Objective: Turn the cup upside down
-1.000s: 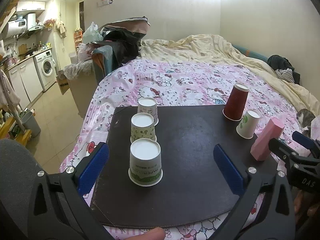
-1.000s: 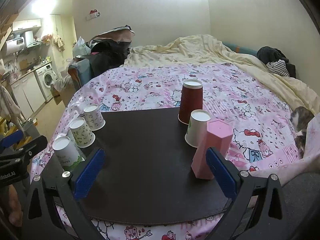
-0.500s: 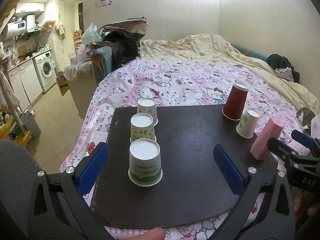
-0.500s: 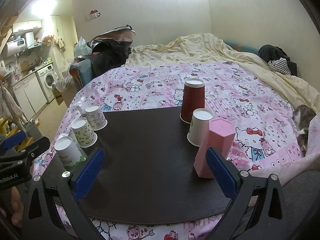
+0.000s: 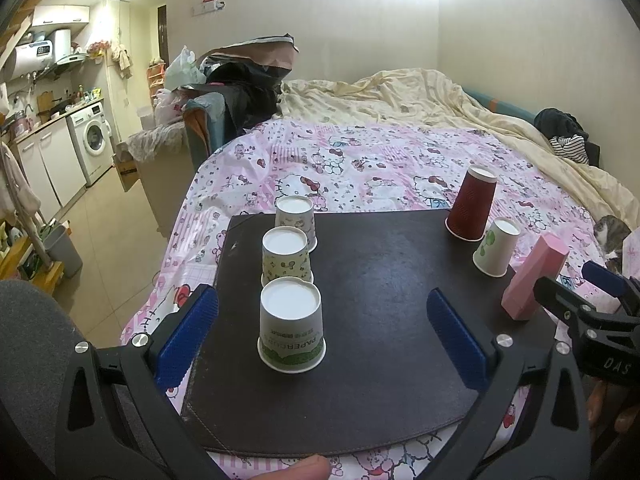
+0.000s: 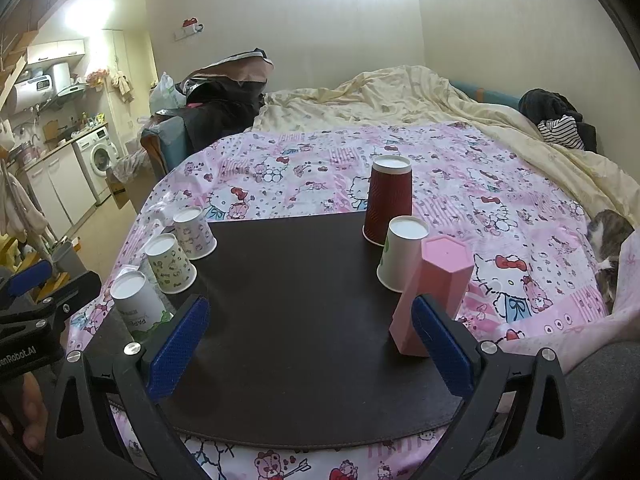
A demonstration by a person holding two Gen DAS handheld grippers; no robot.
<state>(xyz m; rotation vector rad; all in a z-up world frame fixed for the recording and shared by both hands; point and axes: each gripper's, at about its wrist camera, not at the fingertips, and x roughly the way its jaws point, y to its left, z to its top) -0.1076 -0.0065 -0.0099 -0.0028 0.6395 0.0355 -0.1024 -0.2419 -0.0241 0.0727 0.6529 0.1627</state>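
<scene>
Covering the pink bedspread, a dark mat carries six upturned cups — three on its left, where the nearest paper cup stands between the gaping left gripper, three on its right near the equally spread, empty right gripper.

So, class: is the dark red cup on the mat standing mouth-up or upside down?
Upside down. The dark red cup rests its wide rim on the black mat; its narrow closed white base faces up. Neither tool touches it.
</scene>
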